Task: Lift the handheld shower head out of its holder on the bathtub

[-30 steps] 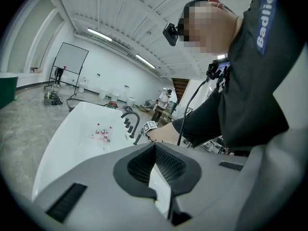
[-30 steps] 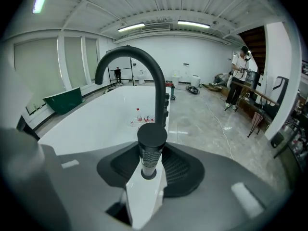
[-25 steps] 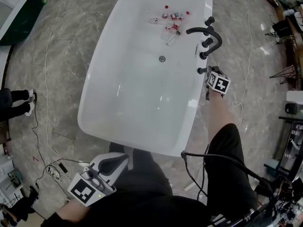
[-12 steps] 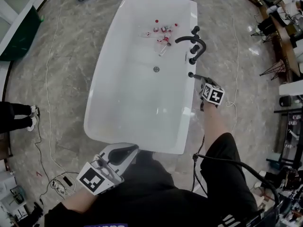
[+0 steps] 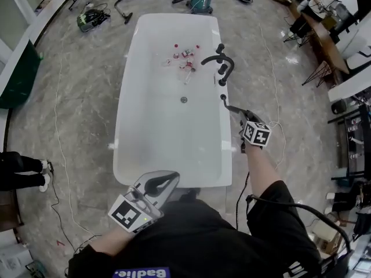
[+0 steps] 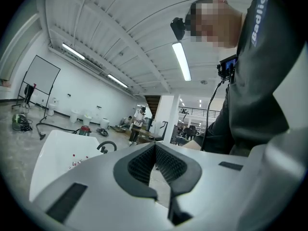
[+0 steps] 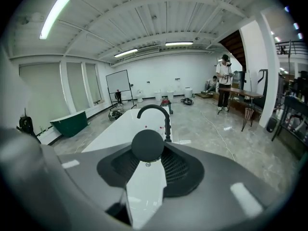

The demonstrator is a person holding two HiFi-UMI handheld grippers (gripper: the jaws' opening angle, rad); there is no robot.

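Where the right gripper (image 7: 147, 165) hung over the bathtub (image 5: 168, 138) rim, we found its jaws clamped on the black shower head (image 7: 147, 146). The left gripper (image 6: 155, 154) was clenched, empty.

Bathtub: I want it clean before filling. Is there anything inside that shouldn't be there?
Yes. Several small red-capped bottles lie scattered on the bathtub floor at the far end, beside the black faucet; odd clutter for a tub.
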